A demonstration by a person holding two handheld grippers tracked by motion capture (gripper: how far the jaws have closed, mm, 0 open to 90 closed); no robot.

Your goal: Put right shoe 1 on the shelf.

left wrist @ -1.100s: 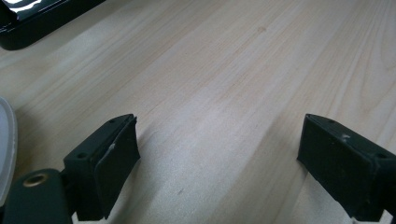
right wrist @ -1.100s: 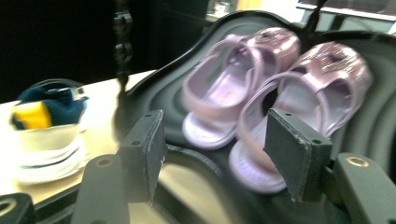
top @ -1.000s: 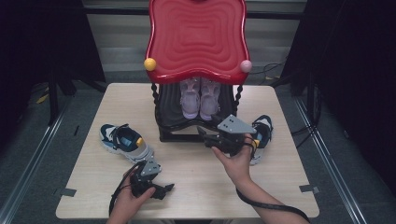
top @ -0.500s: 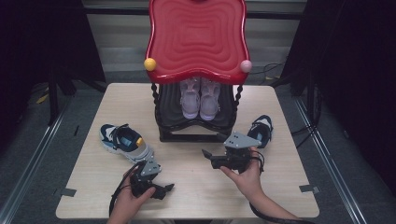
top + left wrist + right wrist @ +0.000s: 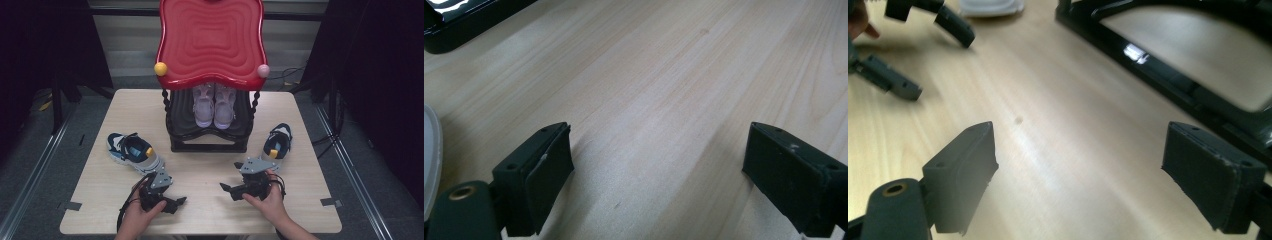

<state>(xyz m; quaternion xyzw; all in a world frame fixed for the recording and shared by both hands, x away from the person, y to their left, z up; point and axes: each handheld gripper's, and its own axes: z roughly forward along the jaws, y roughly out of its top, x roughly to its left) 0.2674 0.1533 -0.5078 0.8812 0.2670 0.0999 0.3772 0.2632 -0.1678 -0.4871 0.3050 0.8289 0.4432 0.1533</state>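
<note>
A red-topped shoe rack point(image 5: 210, 45) stands at the back middle of the table, with a pair of pale pink shoes point(image 5: 214, 105) on its lower shelf. One blue-and-white sneaker point(image 5: 132, 152) lies left of the rack and its mate point(image 5: 276, 142) lies to the right. My left gripper point(image 5: 176, 204) rests low near the front edge, pointing right, its jaws wide apart over bare wood point(image 5: 659, 165). My right gripper point(image 5: 227, 191) points left toward it. Its jaws have just been opening and stand wide with nothing between them point(image 5: 1078, 170).
The rack's black base point(image 5: 1173, 75) runs along the right of the right gripper view and shows in the corner of the left gripper view point(image 5: 454, 25). A cable trails from each gripper. The light wooden table point(image 5: 200, 170) has dark floor around it.
My right gripper has come down from in front of the rack to low over the table's front, opening wider. The left gripper has kept still.
</note>
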